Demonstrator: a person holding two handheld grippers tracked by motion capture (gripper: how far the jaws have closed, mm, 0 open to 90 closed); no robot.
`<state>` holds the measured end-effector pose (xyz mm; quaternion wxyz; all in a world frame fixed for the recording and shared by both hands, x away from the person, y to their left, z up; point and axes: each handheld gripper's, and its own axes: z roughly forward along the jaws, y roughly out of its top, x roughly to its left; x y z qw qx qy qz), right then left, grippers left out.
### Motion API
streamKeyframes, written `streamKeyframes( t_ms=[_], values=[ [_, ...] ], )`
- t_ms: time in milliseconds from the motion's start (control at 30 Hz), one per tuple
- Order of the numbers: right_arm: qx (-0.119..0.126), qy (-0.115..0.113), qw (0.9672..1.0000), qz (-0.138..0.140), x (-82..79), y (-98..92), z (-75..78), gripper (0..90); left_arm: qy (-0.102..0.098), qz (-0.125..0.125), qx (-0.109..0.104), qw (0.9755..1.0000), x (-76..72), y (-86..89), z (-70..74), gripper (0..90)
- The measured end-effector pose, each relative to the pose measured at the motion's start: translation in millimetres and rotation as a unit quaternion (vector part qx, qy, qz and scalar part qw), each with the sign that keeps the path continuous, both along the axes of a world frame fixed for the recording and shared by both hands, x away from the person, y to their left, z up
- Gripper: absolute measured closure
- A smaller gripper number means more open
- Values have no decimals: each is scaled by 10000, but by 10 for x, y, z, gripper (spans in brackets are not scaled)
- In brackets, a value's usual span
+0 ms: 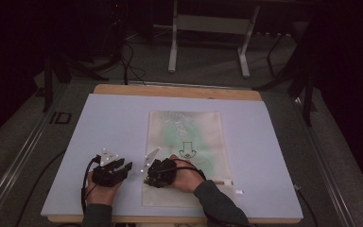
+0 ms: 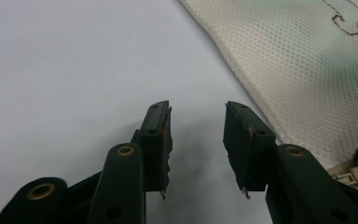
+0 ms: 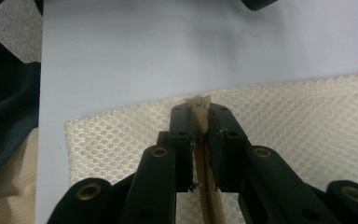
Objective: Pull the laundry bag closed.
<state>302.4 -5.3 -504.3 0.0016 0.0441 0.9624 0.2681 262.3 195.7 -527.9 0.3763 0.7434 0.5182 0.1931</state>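
From the high view I saw a cream mesh pouch (image 1: 189, 142) lying flat on the pale worktop (image 1: 113, 123), at the centre of the frame. Its long axis ran from the lower edge of the picture toward the top, and a small dark arrow-shaped print (image 1: 187, 150) on its face pointed toward the bottom of the frame.

The right gripper (image 1: 147, 176) lay over the pouch's lower left corner, its fingers aimed toward the left of the picture. In the right gripper view its fingers (image 3: 182, 135) were clenched on the end of the zipper (image 3: 200, 108), whose beige tape ran straight down between them toward the bottom of that frame, across the mesh weave.

The left gripper (image 1: 123, 166) rested on bare worktop just left of the pouch, pointing toward the upper right of the high view. In the left gripper view its fingers (image 2: 157, 135) stood released, with a clear gap and nothing between them; the pouch's edge ran diagonally from top centre to lower right, just beside the right-hand finger.
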Motion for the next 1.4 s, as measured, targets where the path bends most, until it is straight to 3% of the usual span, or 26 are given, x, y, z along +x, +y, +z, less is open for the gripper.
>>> streamKeyframes(
  t_ms=[267,667,1400],
  values=[
    [21,168,9998,-57,38,-11,-80,813,-7,-202,-28,9998,-19,-68,17,656],
    [40,126,9999,-52,16,-26,-102,815,76,-594,-3,9982,-23,-176,18,881],
    [115,77,9999,-66,7,-44,-118,815,265,-1029,-95,9943,-43,-415,-21,887]
  ],
)
